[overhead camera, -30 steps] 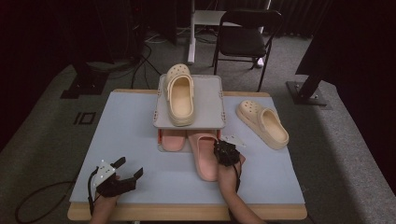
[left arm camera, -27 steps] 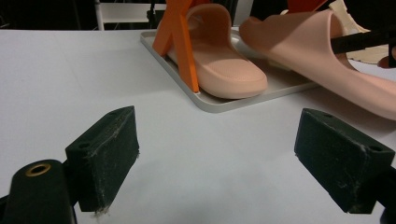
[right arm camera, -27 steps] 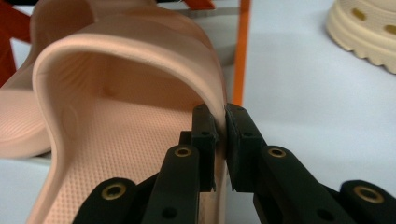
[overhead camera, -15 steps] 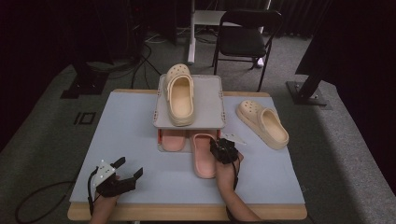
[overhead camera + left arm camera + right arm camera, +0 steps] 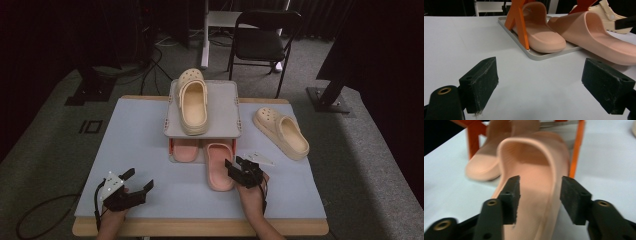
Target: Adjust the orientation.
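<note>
At the top of the frame a black folding chair [image 5: 265, 42] stands on the grey floor beyond my bench [image 5: 135, 145]. A cream clog [image 5: 281, 132] lies at the bench's right; another cream clog [image 5: 193, 102] rests on the rack's grey top shelf [image 5: 222, 107].

L gripper [image 5: 131, 184] fingers wide apart, idle; R gripper [image 5: 239, 170] fingers just parting, nothing gripped.

You've got a pink slide sandal [image 5: 219, 167] lying sole-down on the counter [image 5: 140, 150], toe end tucked under the grey rack's [image 5: 222, 107] lower shelf, heel sticking out twd you. Open-toe strap up, footbed ribbed. Just beside its twin [image 5: 185, 150], approx. parallel.
</note>
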Action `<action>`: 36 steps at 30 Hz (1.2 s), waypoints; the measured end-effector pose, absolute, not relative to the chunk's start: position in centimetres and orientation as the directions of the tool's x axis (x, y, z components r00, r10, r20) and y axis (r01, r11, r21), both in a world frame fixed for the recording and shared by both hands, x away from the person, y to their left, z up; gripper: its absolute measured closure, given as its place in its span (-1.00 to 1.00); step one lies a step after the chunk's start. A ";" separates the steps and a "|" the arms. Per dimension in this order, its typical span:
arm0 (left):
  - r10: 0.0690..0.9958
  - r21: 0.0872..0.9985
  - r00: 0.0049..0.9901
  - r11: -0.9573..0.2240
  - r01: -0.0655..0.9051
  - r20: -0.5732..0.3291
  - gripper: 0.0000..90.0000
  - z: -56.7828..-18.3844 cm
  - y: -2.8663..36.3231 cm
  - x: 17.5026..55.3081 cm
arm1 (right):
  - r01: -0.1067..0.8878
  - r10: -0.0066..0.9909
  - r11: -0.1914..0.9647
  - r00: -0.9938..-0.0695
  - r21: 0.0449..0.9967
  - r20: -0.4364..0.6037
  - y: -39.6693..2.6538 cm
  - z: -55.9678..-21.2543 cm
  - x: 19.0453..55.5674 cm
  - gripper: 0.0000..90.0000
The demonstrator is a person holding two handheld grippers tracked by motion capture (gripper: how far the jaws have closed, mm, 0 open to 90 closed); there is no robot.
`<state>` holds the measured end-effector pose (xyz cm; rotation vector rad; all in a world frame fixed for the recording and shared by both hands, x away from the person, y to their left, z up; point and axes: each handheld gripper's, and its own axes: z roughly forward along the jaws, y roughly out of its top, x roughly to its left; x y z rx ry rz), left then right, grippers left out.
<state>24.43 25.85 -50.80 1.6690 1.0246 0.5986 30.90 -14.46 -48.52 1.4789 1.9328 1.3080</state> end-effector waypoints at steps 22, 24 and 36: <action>0.854 0.938 0.510 -0.090 0.336 -0.101 -0.70 -50.8 25.9 24.4 | 0.550 0.870 0.125 -0.461 0.826 0.176 -14.5 -49.6 25.3 -0.43; 0.854 0.937 0.510 -0.094 0.336 -0.098 -0.70 -50.8 25.9 24.4 | 0.549 0.873 0.138 -0.460 0.824 0.160 -14.4 -49.9 25.0 -0.46; 0.856 0.939 0.506 -0.082 0.335 -0.105 -0.70 -50.7 26.0 24.4 | 0.575 0.866 0.170 -0.474 0.800 0.157 -14.0 -51.4 24.3 -0.50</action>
